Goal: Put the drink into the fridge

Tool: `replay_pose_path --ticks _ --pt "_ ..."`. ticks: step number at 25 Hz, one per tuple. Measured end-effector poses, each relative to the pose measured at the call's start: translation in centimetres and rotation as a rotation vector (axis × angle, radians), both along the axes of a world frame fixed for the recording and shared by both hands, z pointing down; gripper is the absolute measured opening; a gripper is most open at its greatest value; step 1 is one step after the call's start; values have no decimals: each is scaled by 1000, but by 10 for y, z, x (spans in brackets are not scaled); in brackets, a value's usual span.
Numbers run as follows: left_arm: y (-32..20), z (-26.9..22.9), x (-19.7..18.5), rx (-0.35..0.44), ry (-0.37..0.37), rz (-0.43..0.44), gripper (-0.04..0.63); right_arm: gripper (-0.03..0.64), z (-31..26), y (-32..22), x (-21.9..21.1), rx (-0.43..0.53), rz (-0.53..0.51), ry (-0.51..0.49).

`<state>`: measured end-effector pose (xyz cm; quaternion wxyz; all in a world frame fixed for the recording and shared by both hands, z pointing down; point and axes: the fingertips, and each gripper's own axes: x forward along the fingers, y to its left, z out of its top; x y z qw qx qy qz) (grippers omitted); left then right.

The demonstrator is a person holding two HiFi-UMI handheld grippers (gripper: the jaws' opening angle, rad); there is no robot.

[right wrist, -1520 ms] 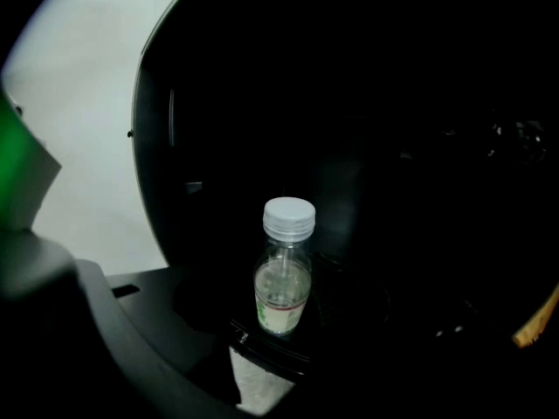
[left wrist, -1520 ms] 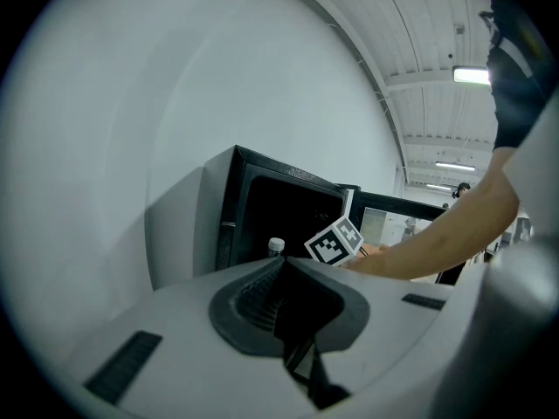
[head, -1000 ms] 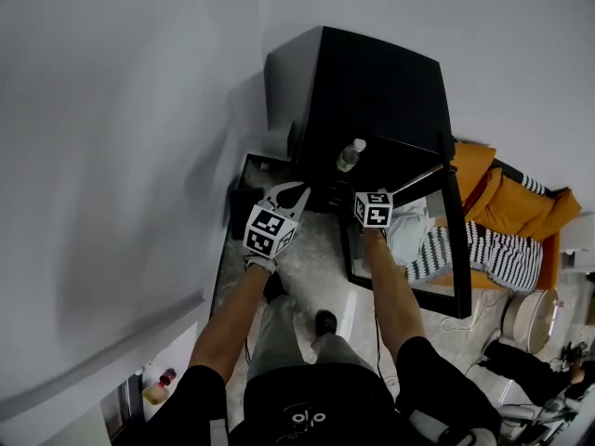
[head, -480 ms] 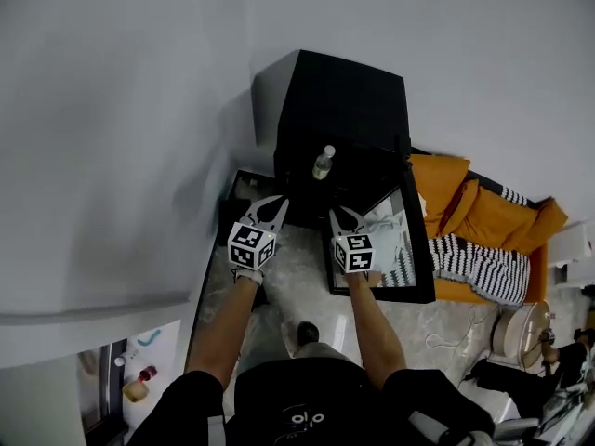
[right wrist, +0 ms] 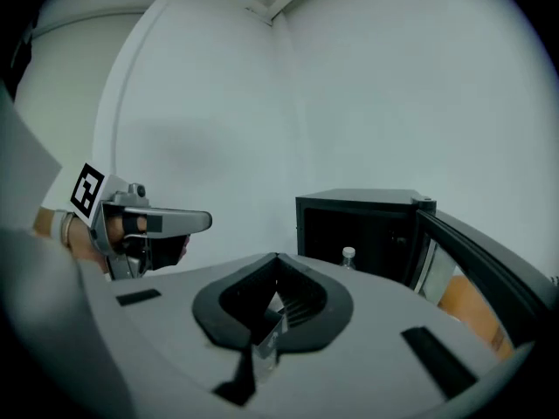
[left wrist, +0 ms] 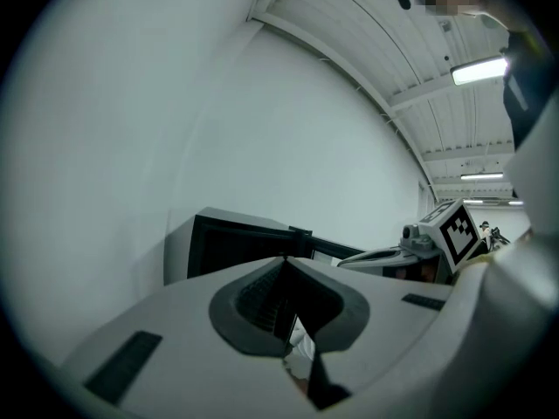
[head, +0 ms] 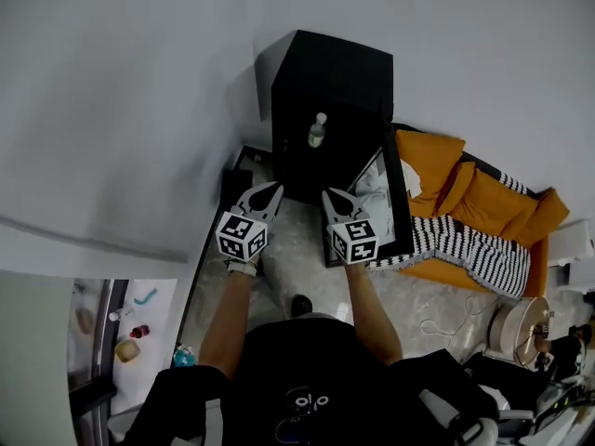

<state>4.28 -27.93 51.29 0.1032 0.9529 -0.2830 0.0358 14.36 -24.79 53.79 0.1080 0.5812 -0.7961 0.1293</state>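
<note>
Both jaw pairs are clenched tip to tip with nothing between them: the left gripper (left wrist: 283, 259) shows its two grey ribbed pads meeting along a closed seam, and the right gripper (right wrist: 276, 257) shows the same, its pads pressed together on empty air. In the head view the left gripper (head: 269, 190) and right gripper (head: 331, 194) are held side by side, near each other but not touching, each pointing toward 12 o'clock. At 12 o'clock from them, well apart from either, the clear plastic drink bottle (head: 317, 131) with a white cap stands upright inside the open cavity of the black box-shaped fridge (head: 327, 74); the right gripper view shows the same drink bottle (right wrist: 348, 259) low in the cavity, toward its left side, within the fridge (right wrist: 356, 206). The glass-fronted fridge door (head: 393, 203) hangs swung out toward 5 o'clock of the cavity, leaving the opening unobstructed, which suits reaching in and out. Judged from this arrangement, the drink already sits in its place, the empty closed grippers stand clear of it, and shutting the door is probably what remains. Beyond the door, at 3 to 4 o'clock, lie an orange cushioned sofa (head: 483, 203) and a black-and-white striped cloth (head: 469, 247) on the pale speckled floor (head: 296, 266); a plain white wall (head: 139, 110) backs the fridge.
</note>
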Motion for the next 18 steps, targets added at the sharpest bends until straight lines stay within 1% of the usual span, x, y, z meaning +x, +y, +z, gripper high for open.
replay_pose_path --ticks 5,12,16,18 --pt "53 -18 -12 21 -10 -49 8 8 -19 40 -9 35 -70 12" --pt "91 -32 -47 16 -4 -211 8 8 -28 71 -19 48 -139 5" --pt "104 -33 -47 28 -44 -193 8 8 -30 79 -28 56 -186 -1" --pt "109 -35 -44 25 -41 -191 8 8 -33 82 -31 60 -206 -7"
